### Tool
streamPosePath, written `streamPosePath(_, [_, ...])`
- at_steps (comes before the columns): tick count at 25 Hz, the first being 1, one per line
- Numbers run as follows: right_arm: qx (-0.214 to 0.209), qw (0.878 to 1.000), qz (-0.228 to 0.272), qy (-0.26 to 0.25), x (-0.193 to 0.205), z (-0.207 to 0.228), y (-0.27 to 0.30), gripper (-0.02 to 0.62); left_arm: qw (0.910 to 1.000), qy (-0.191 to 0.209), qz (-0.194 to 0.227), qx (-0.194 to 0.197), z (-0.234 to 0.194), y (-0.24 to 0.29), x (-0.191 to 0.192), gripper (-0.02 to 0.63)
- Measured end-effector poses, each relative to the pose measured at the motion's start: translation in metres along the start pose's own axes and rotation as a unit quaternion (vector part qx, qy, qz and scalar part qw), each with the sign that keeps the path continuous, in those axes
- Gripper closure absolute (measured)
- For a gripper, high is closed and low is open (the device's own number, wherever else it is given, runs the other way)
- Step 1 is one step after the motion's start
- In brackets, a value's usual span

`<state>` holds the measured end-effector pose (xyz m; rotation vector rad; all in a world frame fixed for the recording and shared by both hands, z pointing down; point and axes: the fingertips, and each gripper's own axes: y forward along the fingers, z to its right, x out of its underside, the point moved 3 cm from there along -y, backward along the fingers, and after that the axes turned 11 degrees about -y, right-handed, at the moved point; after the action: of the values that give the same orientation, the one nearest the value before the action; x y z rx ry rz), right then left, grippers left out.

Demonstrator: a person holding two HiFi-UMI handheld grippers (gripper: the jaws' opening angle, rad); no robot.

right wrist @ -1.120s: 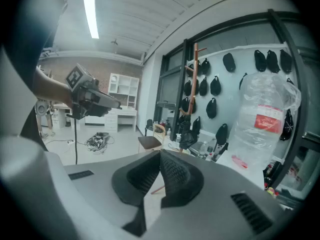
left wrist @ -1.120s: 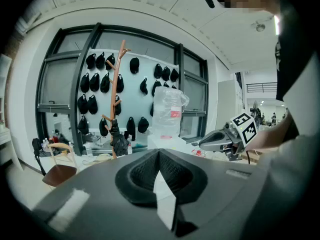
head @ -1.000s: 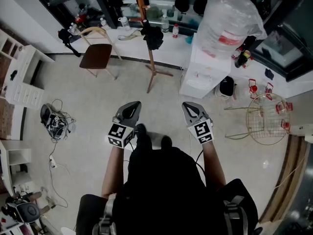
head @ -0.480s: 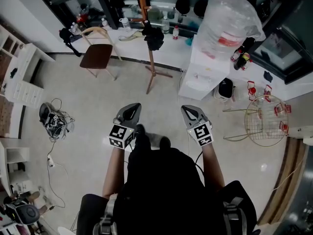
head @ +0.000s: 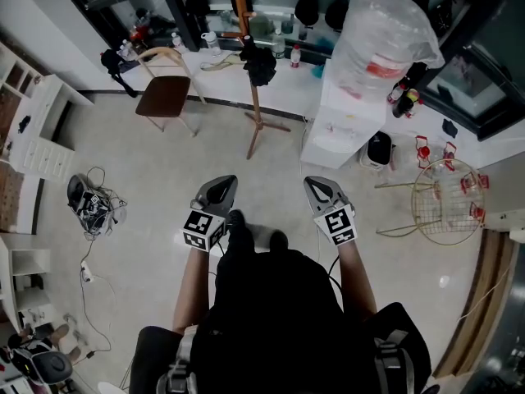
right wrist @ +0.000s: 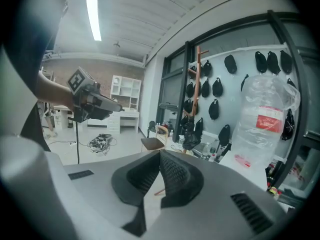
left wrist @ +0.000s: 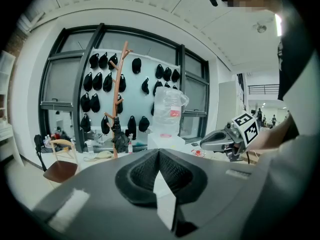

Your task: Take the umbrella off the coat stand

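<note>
Umbrella (head: 259,64) on coat stand (head: 253,109); left claw (head: 224,179), right claw (head: 315,182) clenched, empty.

Open floor (head: 205,158) at frame centre leads to the coat stand (head: 252,97), upper centre. A chair (head: 164,94) flanks it left, a white cabinet (head: 340,125) right.

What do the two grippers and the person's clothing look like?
The left gripper and right gripper have smooth grey tapered shells with black ribbed pads. Each carries a white cube printed with black square markers. The person wears a black top.
</note>
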<state>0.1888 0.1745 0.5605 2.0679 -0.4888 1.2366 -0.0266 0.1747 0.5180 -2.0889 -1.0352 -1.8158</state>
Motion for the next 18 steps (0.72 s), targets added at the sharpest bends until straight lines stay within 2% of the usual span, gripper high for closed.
streamPosePath(8, [-0.012, 1.0, 0.01, -0.002, 0.001, 0.002, 0.001, 0.559, 0.9999, 0.006, -0.007, 0.004, 0.005, 0.009, 0.001, 0.604])
streamPosePath(12, [-0.012, 1.0, 0.014, -0.004, 0.0, 0.0, 0.0, 0.537, 0.9998, 0.002, -0.012, 0.012, 0.009, 0.01, 0.004, 0.581])
streamPosePath(18, [-0.03, 0.999, 0.029, -0.006, -0.002, -0.007, 0.0, 0.424, 0.9997, 0.005, -0.014, 0.02, 0.013, 0.012, 0.003, 0.511])
